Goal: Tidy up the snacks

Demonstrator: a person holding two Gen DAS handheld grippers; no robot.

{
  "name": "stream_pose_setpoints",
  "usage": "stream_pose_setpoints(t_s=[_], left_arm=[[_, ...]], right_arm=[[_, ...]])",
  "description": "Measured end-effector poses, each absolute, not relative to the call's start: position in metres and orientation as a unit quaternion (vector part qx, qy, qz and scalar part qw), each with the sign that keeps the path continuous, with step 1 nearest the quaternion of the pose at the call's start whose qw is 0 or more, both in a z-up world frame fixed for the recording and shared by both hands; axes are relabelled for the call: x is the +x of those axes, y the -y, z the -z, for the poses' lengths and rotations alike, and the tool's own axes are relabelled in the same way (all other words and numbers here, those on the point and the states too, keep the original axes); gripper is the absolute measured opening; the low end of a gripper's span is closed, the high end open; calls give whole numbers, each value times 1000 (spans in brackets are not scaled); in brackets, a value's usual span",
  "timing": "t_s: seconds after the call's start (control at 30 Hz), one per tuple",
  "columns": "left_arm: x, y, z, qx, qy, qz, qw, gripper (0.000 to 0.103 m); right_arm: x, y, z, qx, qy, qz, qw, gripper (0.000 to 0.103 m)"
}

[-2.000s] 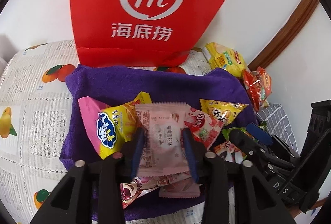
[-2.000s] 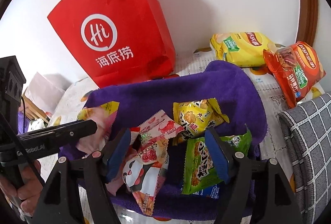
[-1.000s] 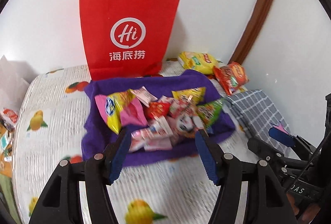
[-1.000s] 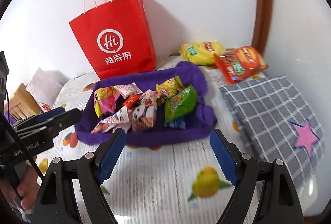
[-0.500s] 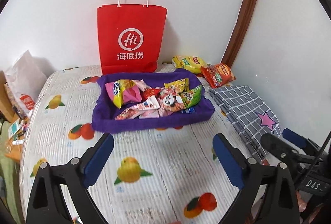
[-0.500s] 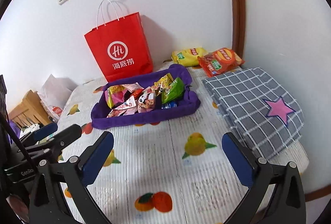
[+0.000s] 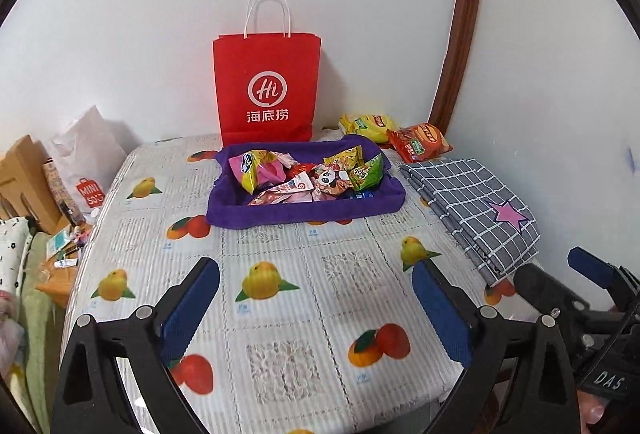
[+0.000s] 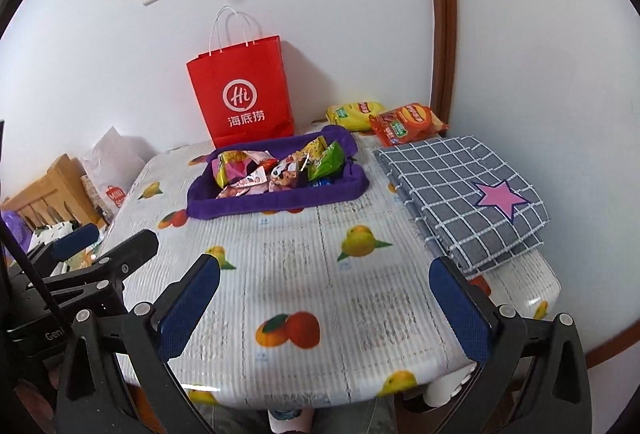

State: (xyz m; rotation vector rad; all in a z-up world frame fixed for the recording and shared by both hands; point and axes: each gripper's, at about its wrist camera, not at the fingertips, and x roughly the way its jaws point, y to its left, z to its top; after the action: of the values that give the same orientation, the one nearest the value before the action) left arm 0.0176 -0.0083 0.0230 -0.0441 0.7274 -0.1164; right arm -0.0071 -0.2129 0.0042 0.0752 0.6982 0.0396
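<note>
A purple cloth basket (image 7: 304, 211) (image 8: 280, 199) sits mid-table, filled with several small snack packets (image 7: 308, 177) (image 8: 276, 169). Behind it to the right lie a yellow chip bag (image 7: 366, 123) (image 8: 350, 113) and an orange chip bag (image 7: 420, 141) (image 8: 406, 121). My left gripper (image 7: 316, 290) hovers over the table's near edge, open and empty, well short of the basket. My right gripper (image 8: 324, 282) is likewise open and empty near the front edge. Each gripper shows at the side of the other's view: the right gripper (image 7: 560, 274), the left gripper (image 8: 108, 238).
A red paper bag (image 7: 266, 89) (image 8: 244, 97) stands against the wall behind the basket. A folded grey checked cloth with a pink star (image 7: 476, 209) (image 8: 464, 193) lies at the right. The table (image 7: 280, 314) has a fruit-print cover. Bags and boxes (image 7: 60, 173) crowd the floor at left.
Both grippers pulled back from the basket toward the table's near edge and rose a little. Their jaws opened wide, leaving the packets in the basket.
</note>
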Motion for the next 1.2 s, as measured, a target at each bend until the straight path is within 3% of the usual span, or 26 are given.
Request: stream_pose_setpoints(t_s=[1.2], left_arm=[[-24,11,-28,-15,-339,49,939,98]], right_arm=[[-43,227,1,48,-335,0,941,103]])
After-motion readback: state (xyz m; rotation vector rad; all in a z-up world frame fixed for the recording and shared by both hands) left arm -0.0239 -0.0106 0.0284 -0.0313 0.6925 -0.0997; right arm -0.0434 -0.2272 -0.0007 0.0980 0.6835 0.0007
